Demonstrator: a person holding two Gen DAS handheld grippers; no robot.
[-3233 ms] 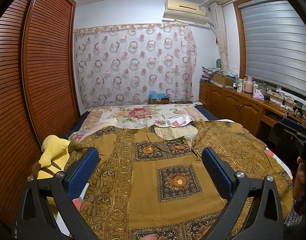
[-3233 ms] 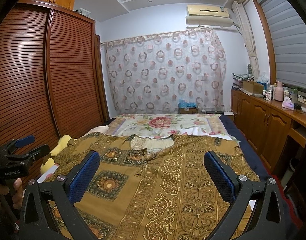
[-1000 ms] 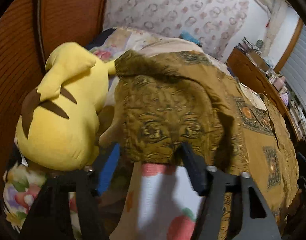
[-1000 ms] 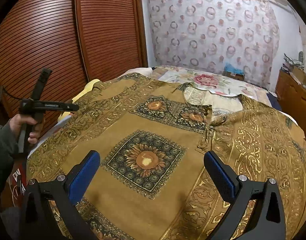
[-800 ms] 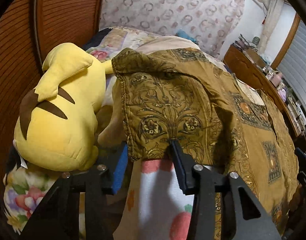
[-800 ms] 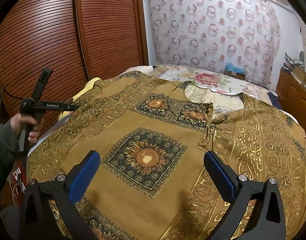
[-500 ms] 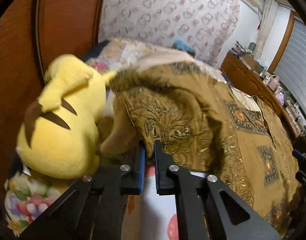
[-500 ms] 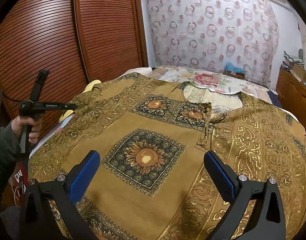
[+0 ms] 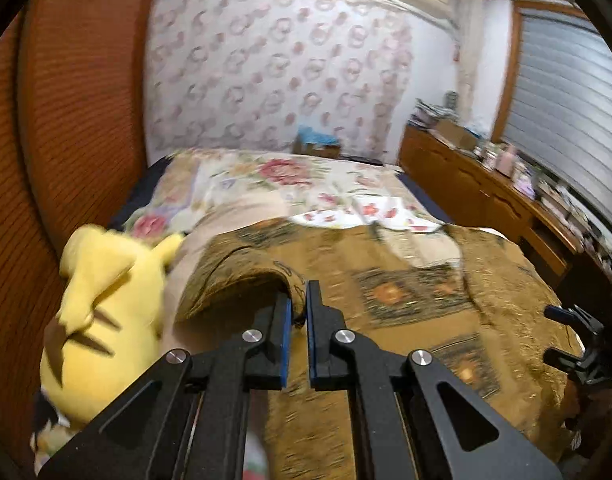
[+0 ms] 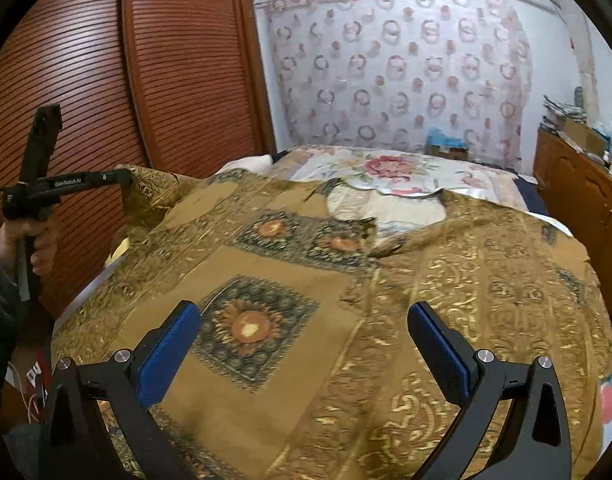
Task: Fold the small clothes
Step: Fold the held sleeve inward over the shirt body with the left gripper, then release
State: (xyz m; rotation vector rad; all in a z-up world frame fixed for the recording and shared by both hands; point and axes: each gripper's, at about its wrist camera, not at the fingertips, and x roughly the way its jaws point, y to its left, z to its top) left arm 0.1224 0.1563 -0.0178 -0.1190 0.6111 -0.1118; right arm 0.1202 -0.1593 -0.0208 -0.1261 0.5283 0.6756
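A brown and gold patterned garment point(image 10: 306, 280) lies spread across the bed. My left gripper point(image 9: 299, 304) is shut on the hem of its left sleeve point(image 9: 241, 272) and holds that sleeve lifted off the bed. From the right wrist view, the left gripper point(image 10: 123, 178) shows at the far left with the raised sleeve point(image 10: 153, 196) pinched at its tip, held by a hand point(image 10: 29, 240). My right gripper point(image 10: 306, 340) stands open above the garment's lower front, nothing between its blue pads point(image 10: 167, 350).
A yellow plush toy point(image 9: 101, 312) lies at the bed's left edge beside the wooden slatted wardrobe doors point(image 10: 105, 80). A floral bedspread point(image 10: 386, 172) covers the far end. A wooden cabinet point(image 9: 486, 200) with clutter runs along the right wall.
My left gripper closed on the sleeve hem, then rose and swung toward the garment's middle, lifting the sleeve off the plush toy. The right gripper barely moved.
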